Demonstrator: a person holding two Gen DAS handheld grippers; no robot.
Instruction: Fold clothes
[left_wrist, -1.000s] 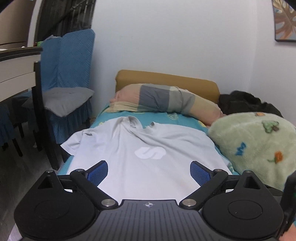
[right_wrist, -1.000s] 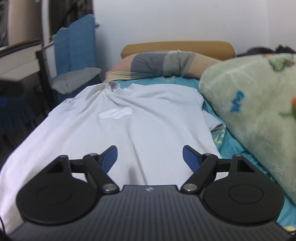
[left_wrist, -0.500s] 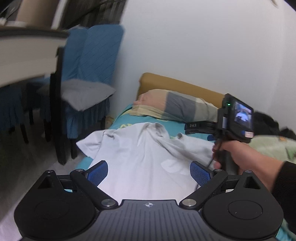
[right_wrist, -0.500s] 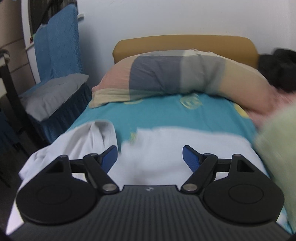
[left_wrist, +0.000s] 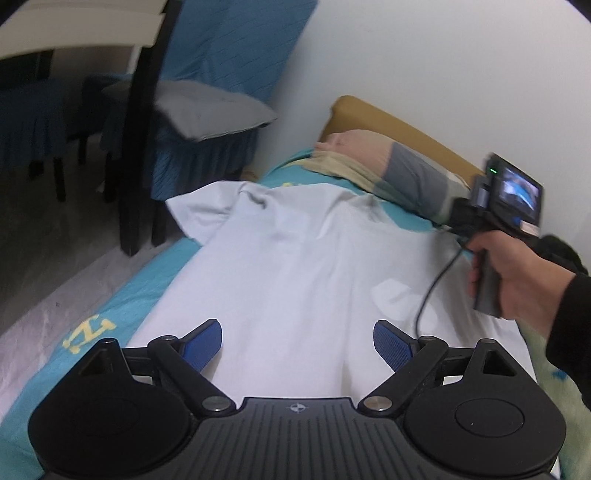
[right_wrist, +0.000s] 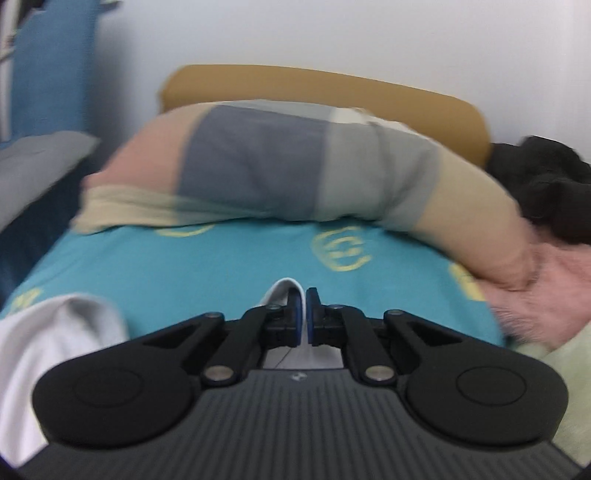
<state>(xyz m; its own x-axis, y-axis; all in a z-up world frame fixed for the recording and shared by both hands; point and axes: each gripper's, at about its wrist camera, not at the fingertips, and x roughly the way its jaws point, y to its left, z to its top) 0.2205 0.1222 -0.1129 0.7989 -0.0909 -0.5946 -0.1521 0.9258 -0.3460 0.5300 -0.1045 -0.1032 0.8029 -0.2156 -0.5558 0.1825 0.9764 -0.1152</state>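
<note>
Two grippers: left gripper (left_wrist: 297, 341) gapes wide above the white shirt (left_wrist: 295, 266); right gripper (right_wrist: 303, 317) pinches its edge.

The left gripper (left_wrist: 297, 341) is matte black with ribbed blue pads (left_wrist: 392, 345), silver pivot screws and round side discs; the right hand (left_wrist: 511, 275) is bare-skinned, black-sleeved; a black cable (left_wrist: 430, 291) hangs near it.

We are in a home bedroom: a bed with a teal printed sheet (right_wrist: 229, 266), a patchwork pillow (right_wrist: 295, 166) against its mustard padded headboard (right_wrist: 332, 85), and a blue-covered chair (left_wrist: 229, 74) near its left edge
</note>
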